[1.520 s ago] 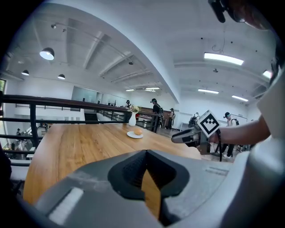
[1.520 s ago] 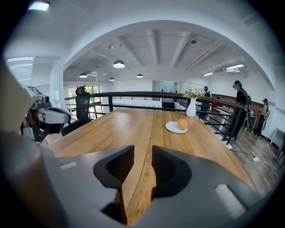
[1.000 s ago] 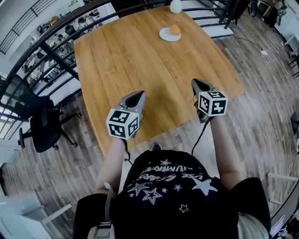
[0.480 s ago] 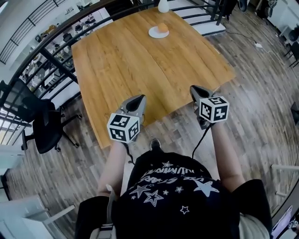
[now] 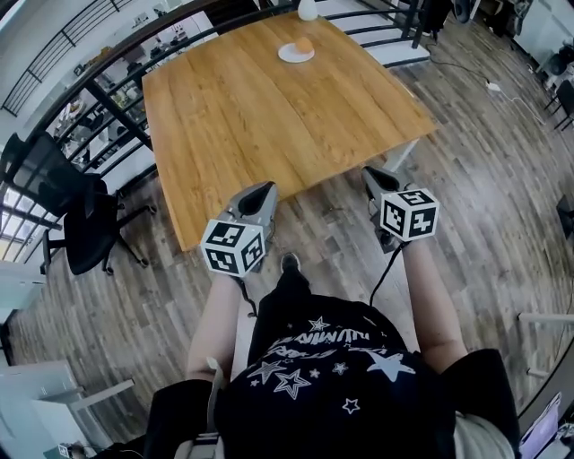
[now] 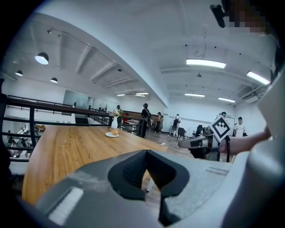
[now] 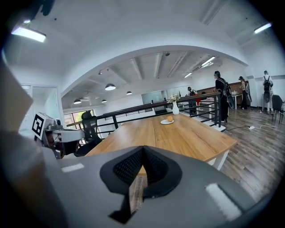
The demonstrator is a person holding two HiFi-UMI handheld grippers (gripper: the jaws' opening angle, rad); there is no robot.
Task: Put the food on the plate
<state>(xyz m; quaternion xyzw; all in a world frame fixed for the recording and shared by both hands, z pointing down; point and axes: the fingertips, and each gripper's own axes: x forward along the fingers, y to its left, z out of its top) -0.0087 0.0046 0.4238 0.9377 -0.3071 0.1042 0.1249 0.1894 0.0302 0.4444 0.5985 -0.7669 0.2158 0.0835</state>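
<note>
We read the task as finished, or close to it. The food (image 5: 305, 44), a small orange lump, already sits on the plate (image 5: 285, 56). The plate is on the table (image 5: 269, 116) close to its far edge and toward the far right corner, just beside a white vase (image 5: 308, 9).

Both tools are at the opposite side. The left gripper (image 5: 262, 190) hangs by the near edge, toward the near left corner. The right gripper (image 5: 373, 174) hangs just off the near edge further right, over the floor (image 5: 484, 179). Both are well apart from the plate, with the whole bare tabletop between.

In the left gripper view the jaws meet at their tips with nothing caught between them. Only table and floor show through the gap lower down. The right gripper view shows the same: jaws closed tip to tip and empty. In both gripper views the plate and food are small and far off at the far end of the table.

So no carrying or placing is in hand, and we see no other food on the table that might still need moving. If this is the end, the next move is only to keep the tools clear of the table. If the food had to be reset, we would have to walk the length of the table and open the jaws before reaching for it. It looks small and round, so it could roll off the plate if nudged.
</note>
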